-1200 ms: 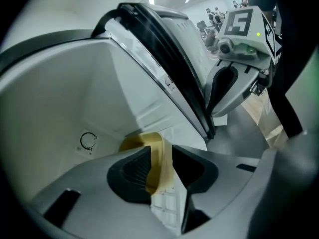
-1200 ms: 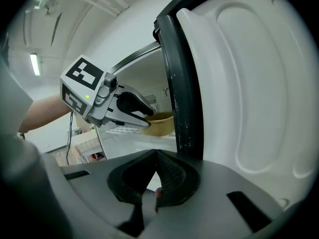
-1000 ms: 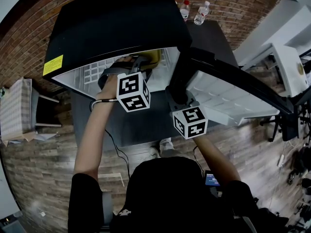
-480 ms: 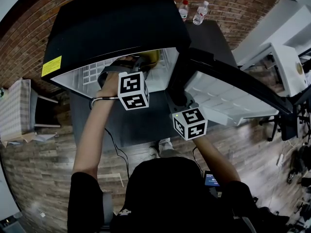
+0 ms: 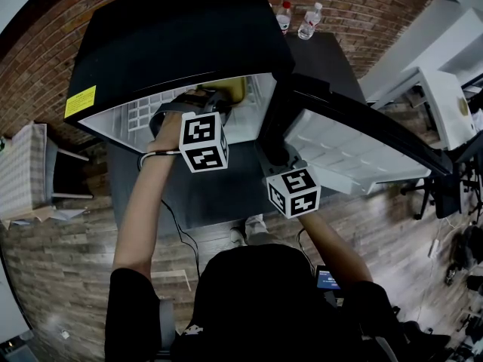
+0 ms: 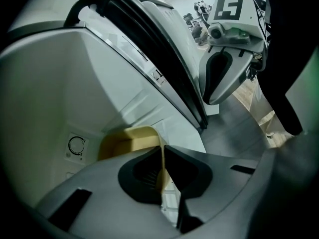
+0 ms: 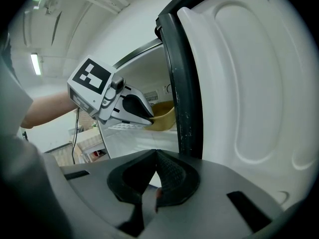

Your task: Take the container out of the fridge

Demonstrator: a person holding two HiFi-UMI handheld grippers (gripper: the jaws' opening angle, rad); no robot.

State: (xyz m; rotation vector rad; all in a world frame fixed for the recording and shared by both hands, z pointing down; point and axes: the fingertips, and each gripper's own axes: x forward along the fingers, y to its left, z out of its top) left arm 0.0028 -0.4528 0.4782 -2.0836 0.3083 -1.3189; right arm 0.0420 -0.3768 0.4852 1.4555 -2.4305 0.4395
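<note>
Resting inside the black-cased, white-lined small fridge [image 5: 173, 29], the pale yellow plastic container [image 6: 128, 142] sits toward the back of the open compartment. As far as the right gripper view shows, its open mouth faces up. The left tongs [image 6: 163, 152] are closing on it: one thin side wall stands edge-on between the two pads, which meet it on both sides. From the tips the tub's body spreads toward 10 o'clock in the left gripper view, and the pinched wall runs straight ahead along the jaw line. Its long axis I cannot judge, since most of it is hidden. In the head view it lies at 12 o'clock from the left tongs, clearly the nearer pair. The right tongs [image 7: 155, 153], closed on nothing, hang at 4 o'clock from it beside the open white-lined fridge door [image 7: 249, 83]. The way out, I judge, is a straight pull back toward 6 o'clock.
</note>
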